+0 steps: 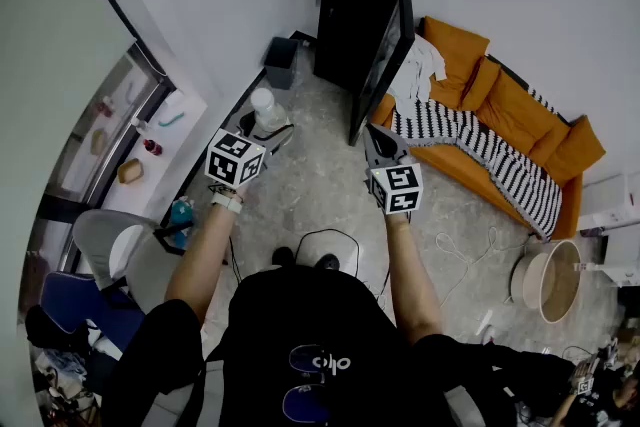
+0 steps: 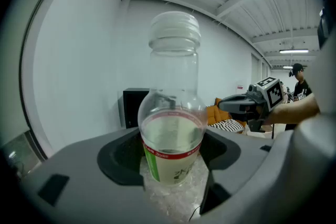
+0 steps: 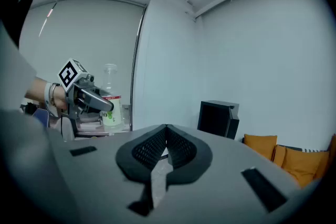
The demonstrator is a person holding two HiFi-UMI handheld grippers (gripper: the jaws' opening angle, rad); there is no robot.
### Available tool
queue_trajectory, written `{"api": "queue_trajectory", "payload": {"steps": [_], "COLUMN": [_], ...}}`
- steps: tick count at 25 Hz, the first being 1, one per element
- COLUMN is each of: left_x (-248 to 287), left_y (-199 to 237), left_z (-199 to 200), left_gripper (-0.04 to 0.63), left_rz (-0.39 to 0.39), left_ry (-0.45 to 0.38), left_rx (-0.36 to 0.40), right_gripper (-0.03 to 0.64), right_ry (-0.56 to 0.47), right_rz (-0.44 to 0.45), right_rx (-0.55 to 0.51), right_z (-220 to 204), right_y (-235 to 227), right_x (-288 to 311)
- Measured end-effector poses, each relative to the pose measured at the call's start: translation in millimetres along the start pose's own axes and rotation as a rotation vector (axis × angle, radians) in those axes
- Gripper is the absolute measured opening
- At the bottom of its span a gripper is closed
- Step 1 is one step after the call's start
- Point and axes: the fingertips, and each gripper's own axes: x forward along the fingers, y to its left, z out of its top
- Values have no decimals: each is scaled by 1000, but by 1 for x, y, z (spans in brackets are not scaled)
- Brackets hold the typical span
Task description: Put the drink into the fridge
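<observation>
The drink bottle (image 2: 173, 113) is clear plastic with a white cap and a red-banded white and green label. It is about half full of pale liquid. It stands upright in the air, clamped between the widely spread jaws of the left gripper (image 2: 170, 162), to the left of the black fridge (image 1: 352, 0). The fridge door (image 1: 388, 55) stands open, and the inside is too dark to make out. The right gripper (image 3: 166, 136) is empty, its jaws pressed together. Both forearms reach forward, with the grippers tilted slightly down towards the fridge.
</observation>
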Motion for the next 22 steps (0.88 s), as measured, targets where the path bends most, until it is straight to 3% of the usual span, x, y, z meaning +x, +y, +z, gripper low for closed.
{"api": "queue_trajectory", "payload": {"steps": [22], "left_x": [-20], "left_y": [78], "left_z": [-43], "left_gripper": [313], "left_rz": [-70], "left_ry": [0], "left_rx": [-22], "right_gripper": [9], "right_ry": [32], "right_rz": [-74], "right_rx": [33], "right_z": [0], "right_y": [52], "right_x": [66]}}
